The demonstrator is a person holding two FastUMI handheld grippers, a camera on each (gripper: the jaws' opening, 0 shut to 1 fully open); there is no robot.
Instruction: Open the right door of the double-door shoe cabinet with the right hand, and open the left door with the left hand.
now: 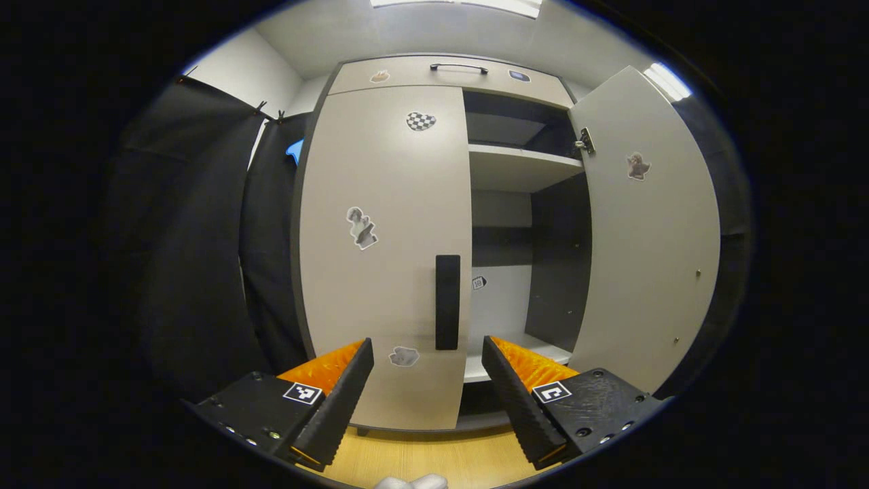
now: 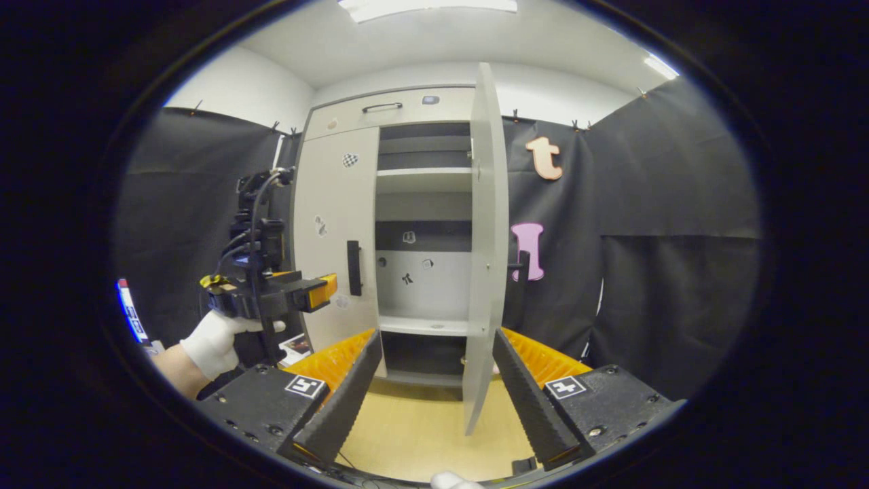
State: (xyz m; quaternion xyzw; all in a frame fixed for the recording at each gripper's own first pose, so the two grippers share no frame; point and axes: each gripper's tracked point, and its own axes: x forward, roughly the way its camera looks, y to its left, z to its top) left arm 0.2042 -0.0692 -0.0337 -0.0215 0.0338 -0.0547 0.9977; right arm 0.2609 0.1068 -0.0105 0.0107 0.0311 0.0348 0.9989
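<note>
At 12 o'clock ahead of the left gripper, whose fingers are spread and empty, the shut left door is judged light and rigid, best gripped at its vertical handle, while the right door is swung open before the equally spread right gripper.

Before me stands the tall beige double-door shoe cabinet. Its right door hangs swung wide open, baring white shelves; its sticker-dotted left door, with a black vertical handle, sits closed.
</note>
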